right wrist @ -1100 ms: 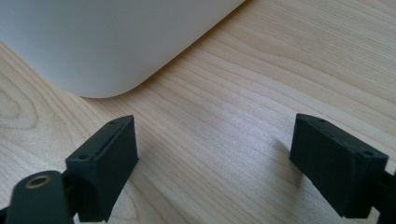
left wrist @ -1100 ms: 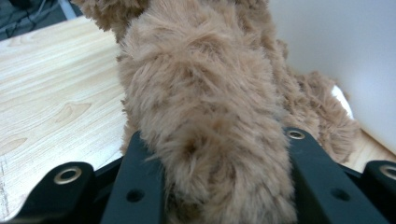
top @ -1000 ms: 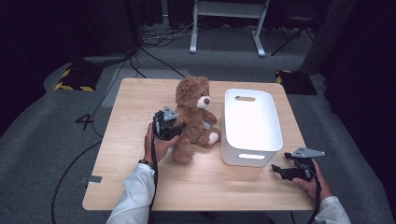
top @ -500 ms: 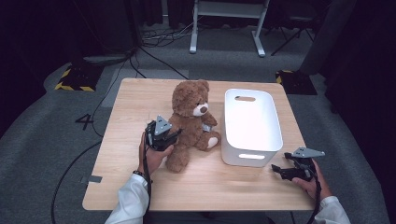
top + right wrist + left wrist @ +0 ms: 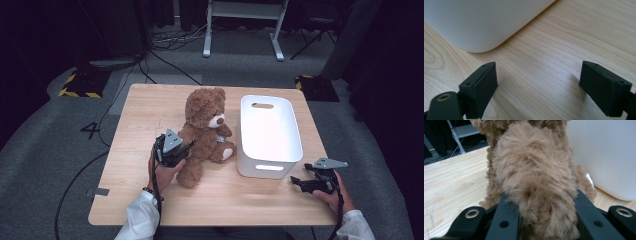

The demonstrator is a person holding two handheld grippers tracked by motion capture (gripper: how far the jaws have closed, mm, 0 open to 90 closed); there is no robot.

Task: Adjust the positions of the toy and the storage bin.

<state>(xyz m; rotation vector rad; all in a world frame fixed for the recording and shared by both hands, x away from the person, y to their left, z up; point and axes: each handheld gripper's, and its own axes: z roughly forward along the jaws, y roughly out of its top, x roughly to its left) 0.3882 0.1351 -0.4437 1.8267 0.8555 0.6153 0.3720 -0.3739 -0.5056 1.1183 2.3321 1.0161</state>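
A brown teddy bear (image 5: 205,122) sits upright in the middle of the wooden table (image 5: 145,110), facing the white bin (image 5: 267,167) to its right. My left gripper (image 5: 188,146) is at the bear's left side. In the left gripper view its jaws have just been closing and now squeeze a furry limb of the bear (image 5: 534,170), with the left gripper (image 5: 541,202) shut on it. My right gripper (image 5: 297,181) rests low near the table's front right corner. In the right gripper view the right gripper (image 5: 539,82) is open, with bare wood between its jaws.
The white bin (image 5: 481,20) has a rounded corner just ahead of the right gripper, and its wall (image 5: 604,152) stands close behind the bear. Cables and a metal stand leg (image 5: 206,50) lie on the grey floor beyond the table.
My left gripper has slid down the bear's side toward the near edge and closed on a limb. The bear rocked slightly. The right gripper has stayed put.
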